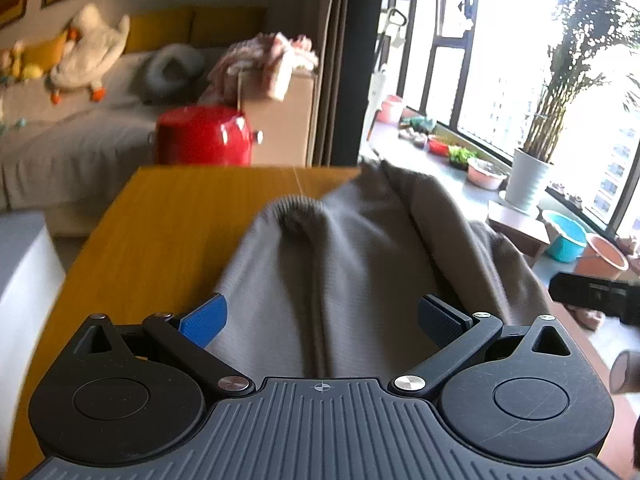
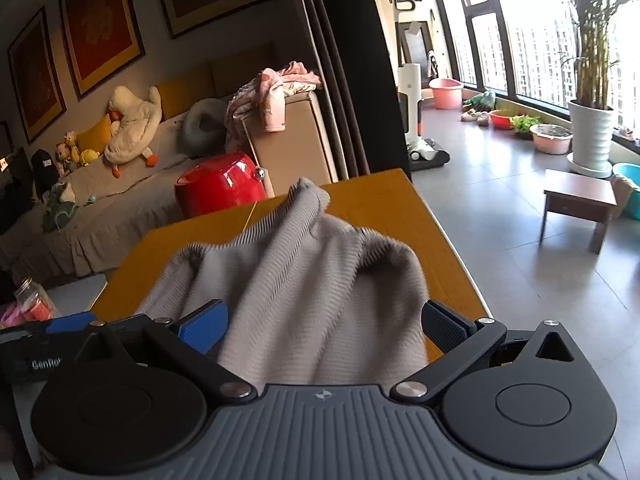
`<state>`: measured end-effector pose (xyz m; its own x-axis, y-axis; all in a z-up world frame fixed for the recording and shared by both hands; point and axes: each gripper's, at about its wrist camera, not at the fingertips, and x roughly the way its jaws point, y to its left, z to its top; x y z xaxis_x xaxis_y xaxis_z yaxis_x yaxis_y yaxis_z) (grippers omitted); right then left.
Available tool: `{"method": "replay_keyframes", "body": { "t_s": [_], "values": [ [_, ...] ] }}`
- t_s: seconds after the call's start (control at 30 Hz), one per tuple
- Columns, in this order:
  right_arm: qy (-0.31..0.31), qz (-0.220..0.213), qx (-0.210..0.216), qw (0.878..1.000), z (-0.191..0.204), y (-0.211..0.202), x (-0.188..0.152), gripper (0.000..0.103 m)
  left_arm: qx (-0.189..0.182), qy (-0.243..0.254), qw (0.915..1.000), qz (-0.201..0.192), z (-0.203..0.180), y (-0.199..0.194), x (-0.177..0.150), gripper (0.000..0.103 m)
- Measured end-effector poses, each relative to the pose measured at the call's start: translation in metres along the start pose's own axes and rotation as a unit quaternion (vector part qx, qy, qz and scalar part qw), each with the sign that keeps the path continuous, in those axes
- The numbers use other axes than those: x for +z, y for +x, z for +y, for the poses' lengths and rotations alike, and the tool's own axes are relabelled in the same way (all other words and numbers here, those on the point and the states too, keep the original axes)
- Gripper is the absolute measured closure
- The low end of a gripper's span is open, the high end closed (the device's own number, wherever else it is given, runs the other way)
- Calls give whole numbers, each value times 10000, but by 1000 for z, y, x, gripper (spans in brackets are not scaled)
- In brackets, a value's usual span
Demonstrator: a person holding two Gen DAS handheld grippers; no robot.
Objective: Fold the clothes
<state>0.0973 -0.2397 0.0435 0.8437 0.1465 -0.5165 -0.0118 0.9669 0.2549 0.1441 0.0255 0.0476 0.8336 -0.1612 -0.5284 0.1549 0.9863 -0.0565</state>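
Home liv. rm: sofa (image 2: 120, 200), plush goose (image 2: 134, 124)

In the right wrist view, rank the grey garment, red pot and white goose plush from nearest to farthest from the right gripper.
1. Grey garment, between the right gripper fingers.
2. Red pot, past the table's far edge, left.
3. White goose plush, on the sofa, far left.

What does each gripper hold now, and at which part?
Nothing is held. The left gripper and the right gripper are both open, with the grey garment lying between their fingers, not pinched.
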Motion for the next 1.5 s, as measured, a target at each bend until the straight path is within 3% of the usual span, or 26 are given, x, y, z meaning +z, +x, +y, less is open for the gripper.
{"method": "replay_keyframes", "body": {
  "t_s": [0.17,0.27,0.3,0.37,0.43,0.57,0.73,1.0,1.17,1.3,1.37,1.43,1.47,1.5],
  "values": [
    [-133,129,-129,9997,11,62,16,0,9,159,9998,-91,8,44,17,0],
    [50,723,40,9974,6,98,8,0,-306,31,9995,117,14,66,14,0],
    [115,679,146,9975,4,102,2,0,-465,-7,9986,247,16,71,10,0],
    [57,515,240,9984,3,101,-7,0,-711,-29,9956,606,18,82,-2,0],
    [130,522,366,9979,-1,100,-6,0,-653,164,9962,554,14,83,-9,0],
    [566,560,804,9936,-21,94,-7,0,-561,-8,9967,593,15,80,-12,0],
    [685,629,1217,9882,-36,68,-21,0,-345,130,9970,681,-4,50,-30,0],
    [343,691,1234,9894,-25,23,-47,0,-215,35,9951,968,-22,-5,-57,0],
    [255,663,1119,9912,-21,19,-50,0,-568,-247,9908,1206,-22,-7,-49,0],
    [167,640,1036,9924,-17,17,-51,0,-747,-100,9901,1182,-31,2,-45,0],
    [243,619,1073,9920,-20,16,-51,0,-637,51,9926,1033,-35,5,-43,10],
    [364,578,1035,9923,-25,15,-51,0,-432,147,9954,845,-33,7,-35,67],
    [432,559,1018,9923,-28,14,-51,0,-330,196,9964,751,-32,8,-32,78],
    [499,545,1012,9921,-31,14,-50,0,-449,-68,9971,610,-18,5,-22,92]
  ]
}}
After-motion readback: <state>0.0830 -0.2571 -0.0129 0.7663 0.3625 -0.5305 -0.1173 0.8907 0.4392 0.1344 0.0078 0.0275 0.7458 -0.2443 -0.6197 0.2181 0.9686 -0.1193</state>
